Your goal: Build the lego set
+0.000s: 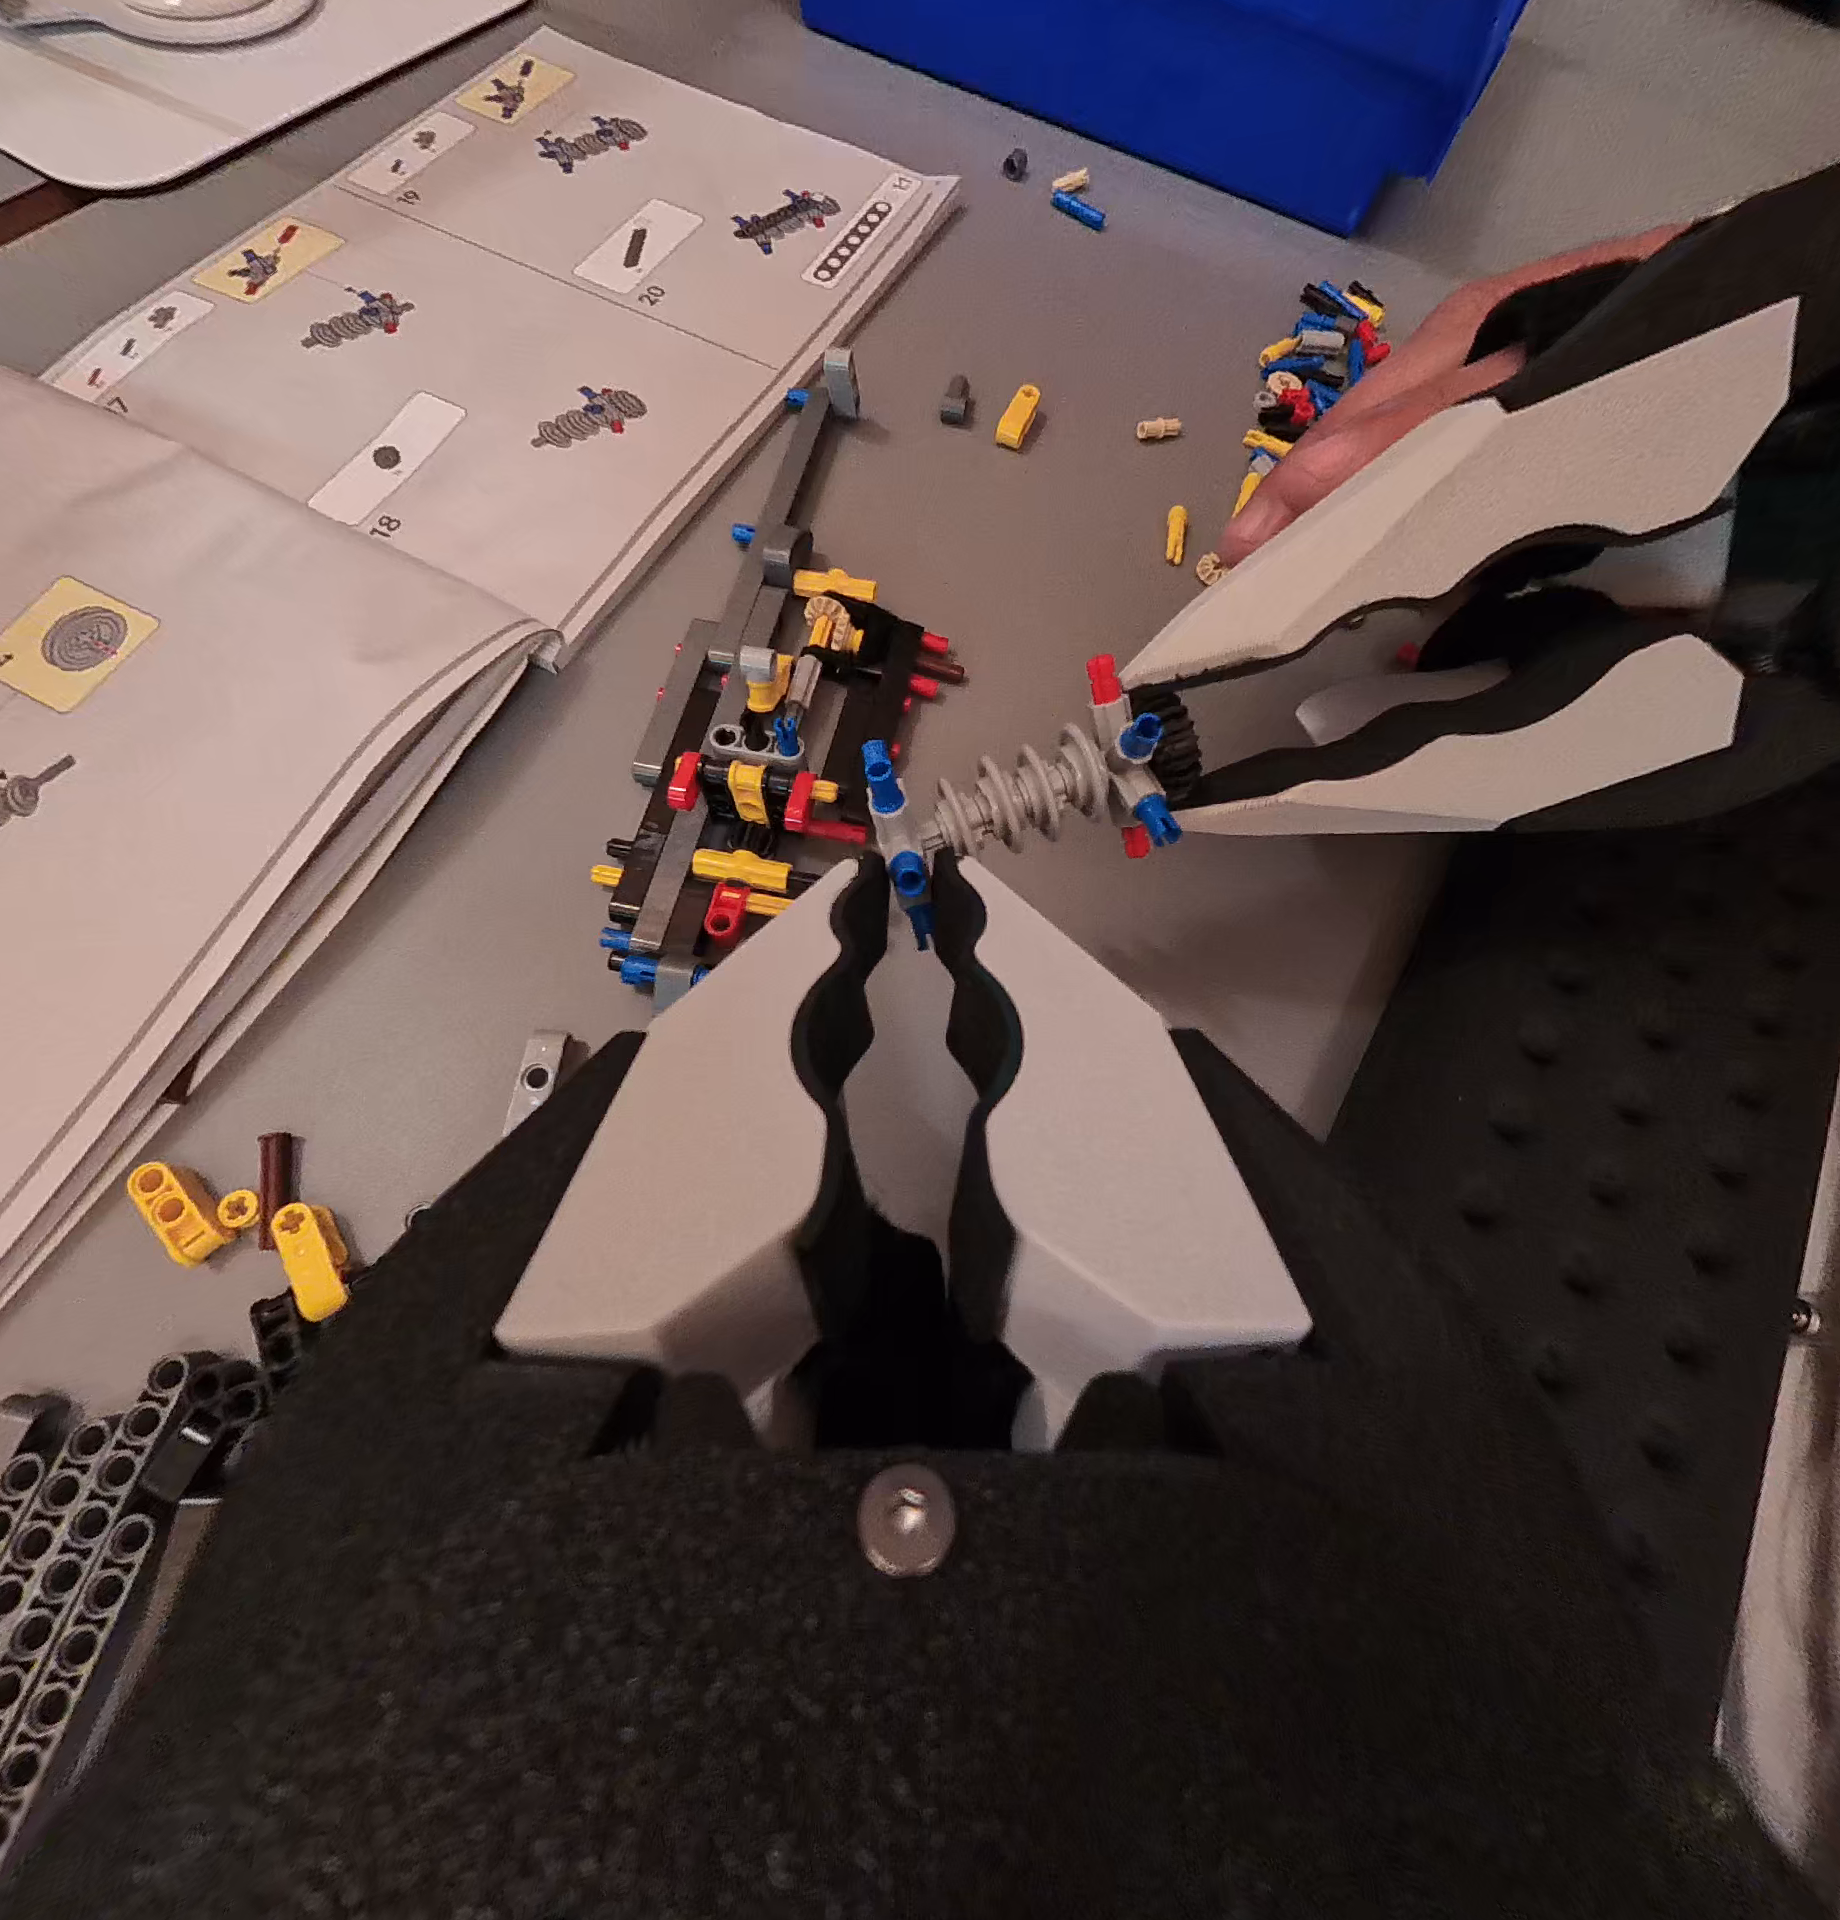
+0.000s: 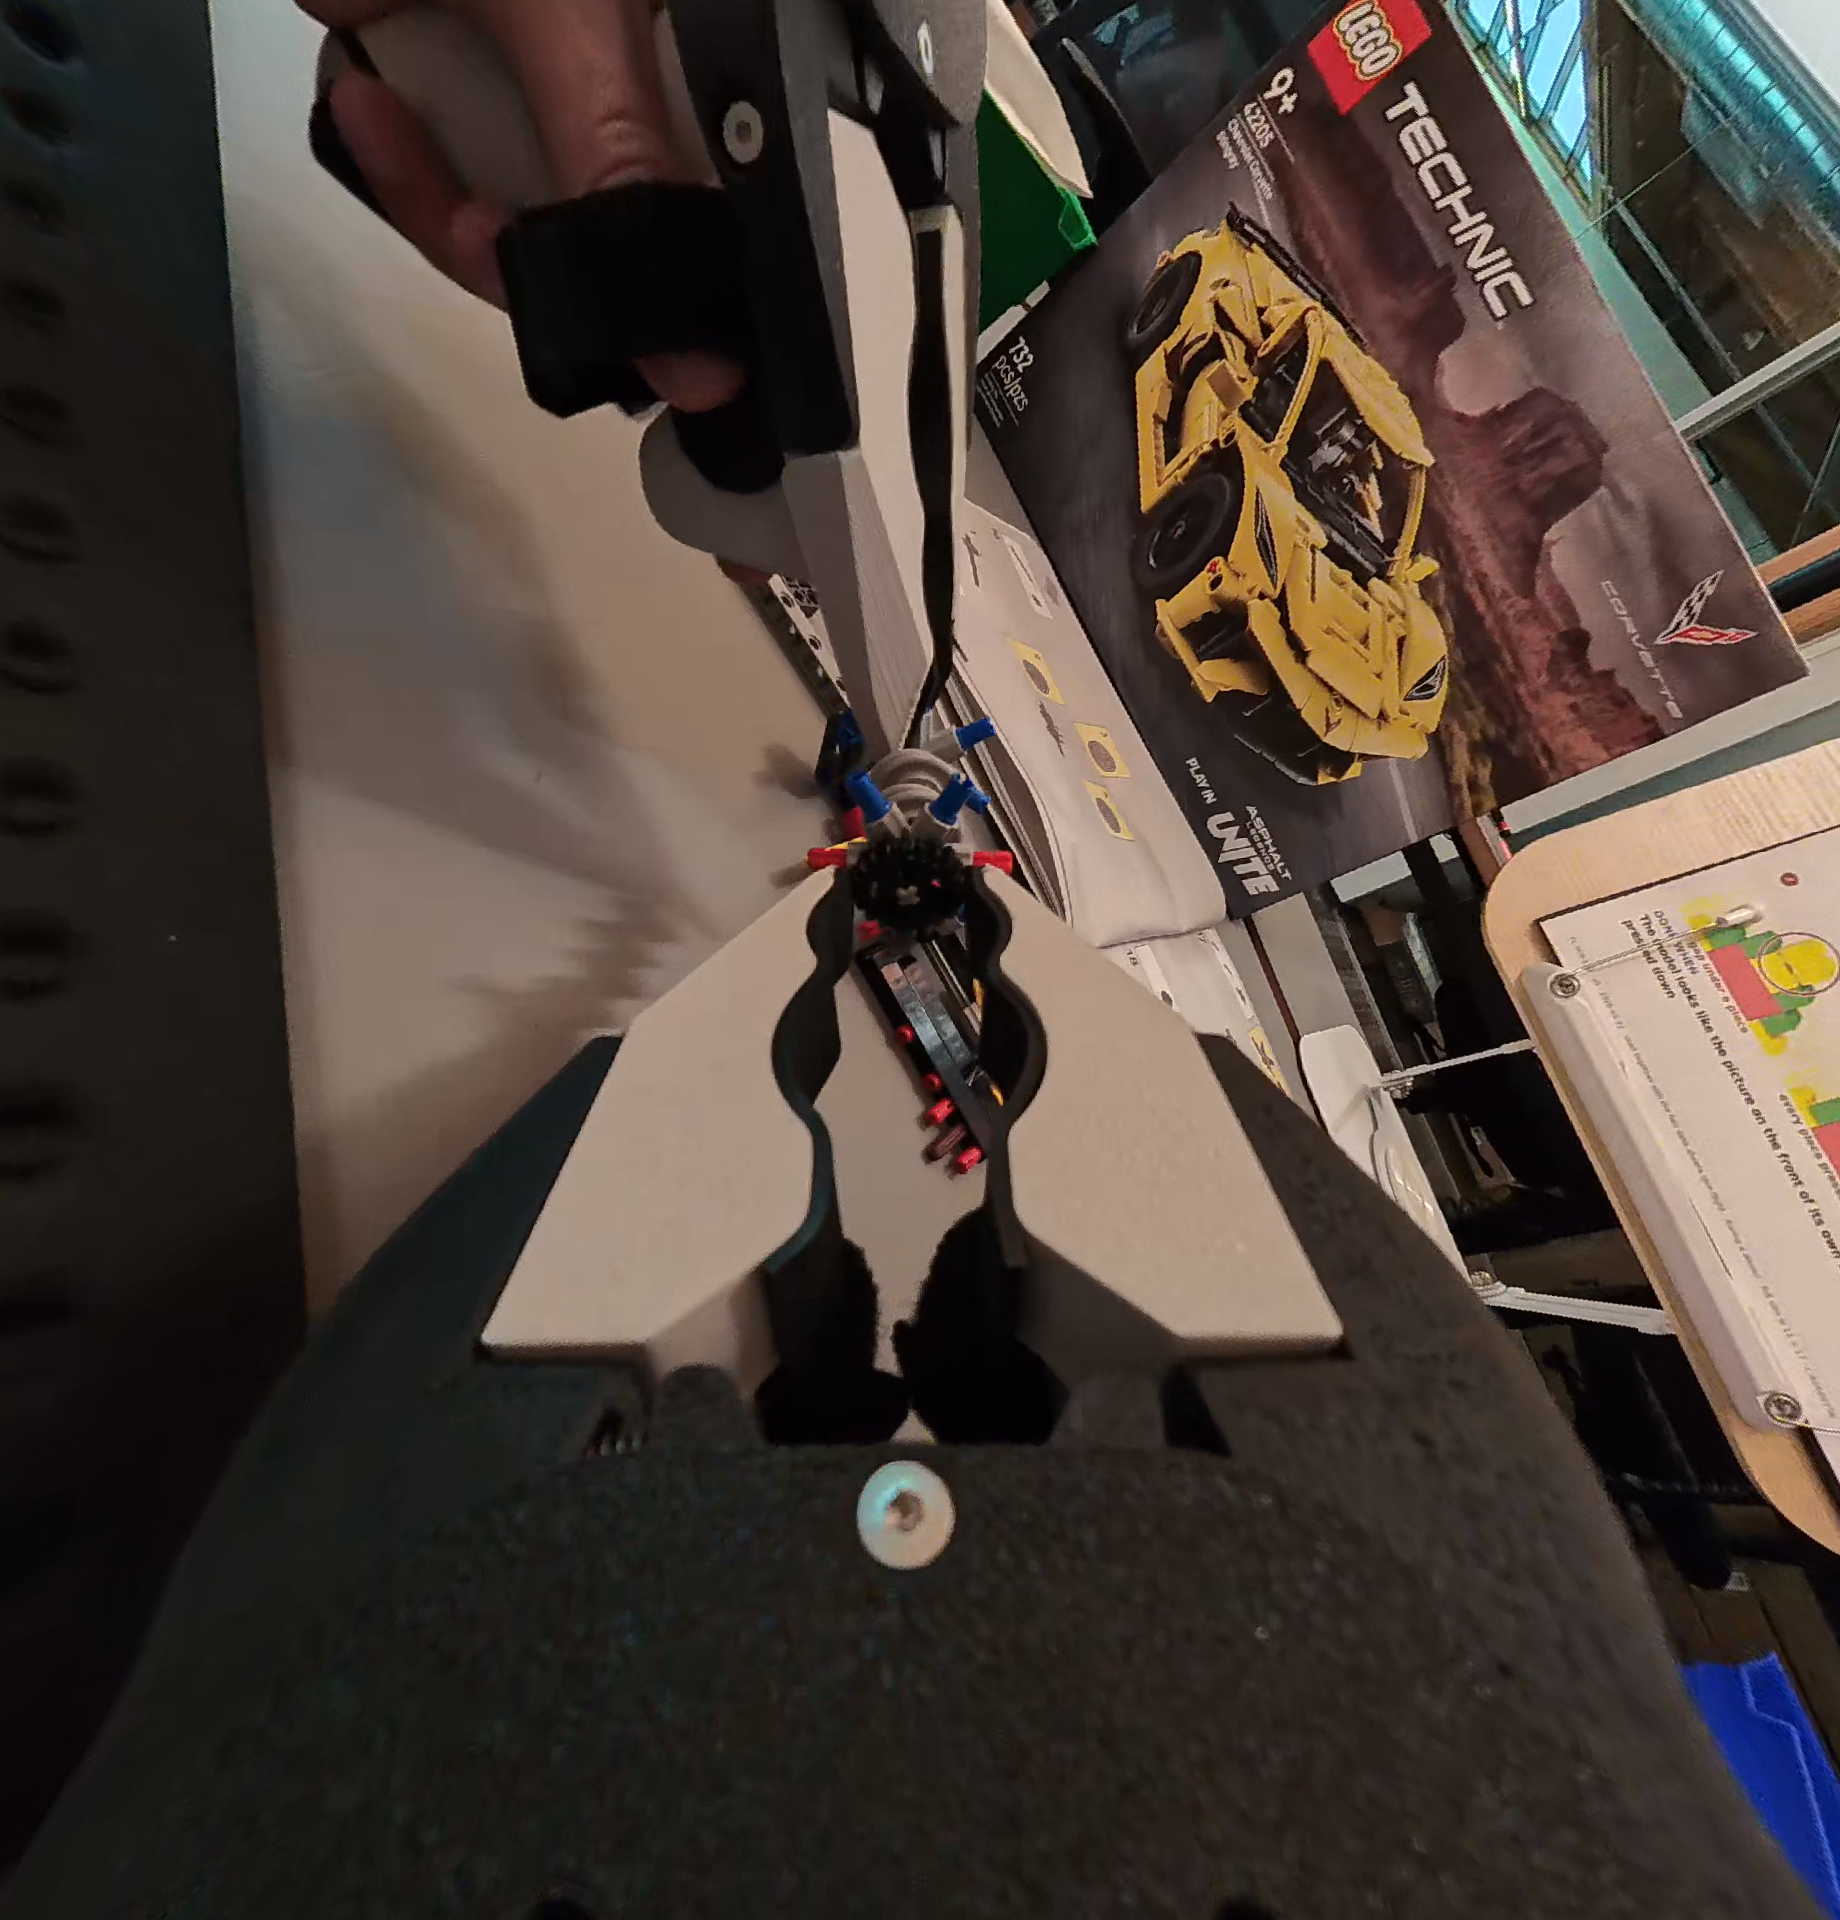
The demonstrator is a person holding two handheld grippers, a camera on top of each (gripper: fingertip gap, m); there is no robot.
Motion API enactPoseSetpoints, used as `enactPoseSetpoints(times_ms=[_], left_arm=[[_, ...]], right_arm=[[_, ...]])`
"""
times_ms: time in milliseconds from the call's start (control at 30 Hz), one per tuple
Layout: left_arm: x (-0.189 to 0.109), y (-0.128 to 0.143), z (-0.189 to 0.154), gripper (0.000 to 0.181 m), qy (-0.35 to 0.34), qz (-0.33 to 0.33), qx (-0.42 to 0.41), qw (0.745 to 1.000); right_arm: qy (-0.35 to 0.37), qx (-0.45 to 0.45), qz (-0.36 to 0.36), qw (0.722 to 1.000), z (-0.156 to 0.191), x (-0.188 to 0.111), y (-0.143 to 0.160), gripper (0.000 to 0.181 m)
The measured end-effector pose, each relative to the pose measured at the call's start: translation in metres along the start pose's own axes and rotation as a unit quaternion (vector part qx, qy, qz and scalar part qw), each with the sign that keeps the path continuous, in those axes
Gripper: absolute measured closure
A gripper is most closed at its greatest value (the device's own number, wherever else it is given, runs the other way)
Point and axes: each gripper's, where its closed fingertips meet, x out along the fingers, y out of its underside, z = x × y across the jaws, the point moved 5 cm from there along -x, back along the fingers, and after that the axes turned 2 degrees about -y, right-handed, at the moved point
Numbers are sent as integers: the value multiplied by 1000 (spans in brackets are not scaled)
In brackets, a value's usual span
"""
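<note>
lego shaft (image 1: 1020, 798) hangs above the table (image 1: 1103, 499), left gripper (image 1: 911, 868) clamping one end, right gripper (image 1: 1155, 753) clamping the other.

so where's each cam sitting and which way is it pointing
Left wrist view: on the left tool, looking down and forward over the table at the manual, the chassis and loose pins; the right tool and a hand show.
Right wrist view: on the right tool, rolled sideways, looking along the table toward the set box; the left tool and a hand show.
Shared: the worm-gear shaft, a tool shut on each end.
</note>
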Motion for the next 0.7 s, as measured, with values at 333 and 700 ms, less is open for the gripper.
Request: enactPoseSetpoints(times_ms=[333,700], left_arm=[[-26,-20,-8,165,92,-50,13,994],[-12,-5,-10,171,75,-35,6,997]], right_arm=[[16,49,-70,996,-12,-11,-11,162],[-65,136,-58,987,-9,-9,3,161]])
